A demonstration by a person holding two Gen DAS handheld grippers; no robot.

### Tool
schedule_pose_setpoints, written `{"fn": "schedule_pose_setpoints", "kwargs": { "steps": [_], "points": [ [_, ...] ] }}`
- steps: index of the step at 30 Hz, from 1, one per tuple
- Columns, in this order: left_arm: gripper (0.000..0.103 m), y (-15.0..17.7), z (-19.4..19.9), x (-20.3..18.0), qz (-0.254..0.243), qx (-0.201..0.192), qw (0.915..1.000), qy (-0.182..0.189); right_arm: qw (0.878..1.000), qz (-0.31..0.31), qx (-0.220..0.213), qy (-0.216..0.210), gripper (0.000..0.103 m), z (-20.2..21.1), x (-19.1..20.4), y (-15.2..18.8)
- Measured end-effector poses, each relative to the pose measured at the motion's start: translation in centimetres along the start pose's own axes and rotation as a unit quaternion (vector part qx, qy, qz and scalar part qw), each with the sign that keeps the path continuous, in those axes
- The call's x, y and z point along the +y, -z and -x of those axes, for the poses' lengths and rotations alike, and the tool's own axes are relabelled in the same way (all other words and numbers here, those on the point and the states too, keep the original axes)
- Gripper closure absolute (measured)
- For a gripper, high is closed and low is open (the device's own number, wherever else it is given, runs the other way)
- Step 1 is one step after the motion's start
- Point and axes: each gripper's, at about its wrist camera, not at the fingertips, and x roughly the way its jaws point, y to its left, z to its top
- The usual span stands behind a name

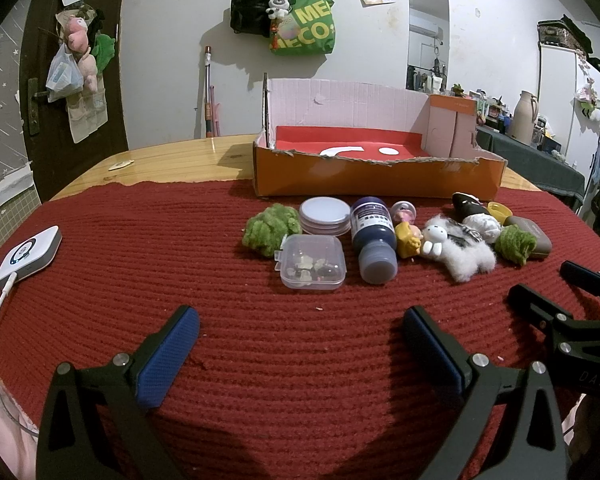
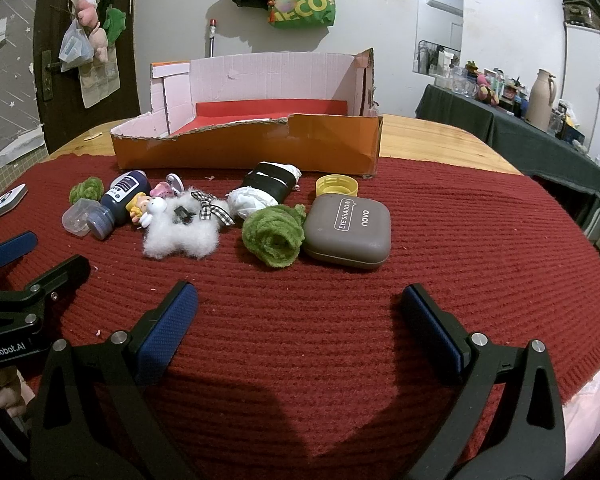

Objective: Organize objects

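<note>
Both tongs wide apart, empty: left gripper [image 1: 302, 344], right gripper [image 2: 298, 320]. Clutter mid-mat [image 2: 480, 240], box [image 2: 260, 152] at far edge. Take the case [image 2: 348, 232] first; square approach, firm pinch.

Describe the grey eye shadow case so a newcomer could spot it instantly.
Find the orange cardboard box on the red knitted mat. In the row of items before it, the eye shadow case lies rightmost, beside a green fuzzy tuft. It alone is smooth, grey and lettered.

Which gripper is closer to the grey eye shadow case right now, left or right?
Right. The right gripper hangs open just short of the eye shadow case, slightly to its left. The left gripper is open farther left, facing the clear plastic box.
</note>
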Motion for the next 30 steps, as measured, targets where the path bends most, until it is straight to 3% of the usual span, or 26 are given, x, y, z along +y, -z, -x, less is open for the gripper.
{"fn": "schedule_pose_setpoints", "kwargs": {
  "steps": [30],
  "points": [
    [0.0, -0.6, 0.1, 0.19, 0.003, 0.008, 1.0, 0.0, 1.0, -0.006, 0.005, 0.003, 0.0, 0.27, -0.28, -0.55]
  ]
}}
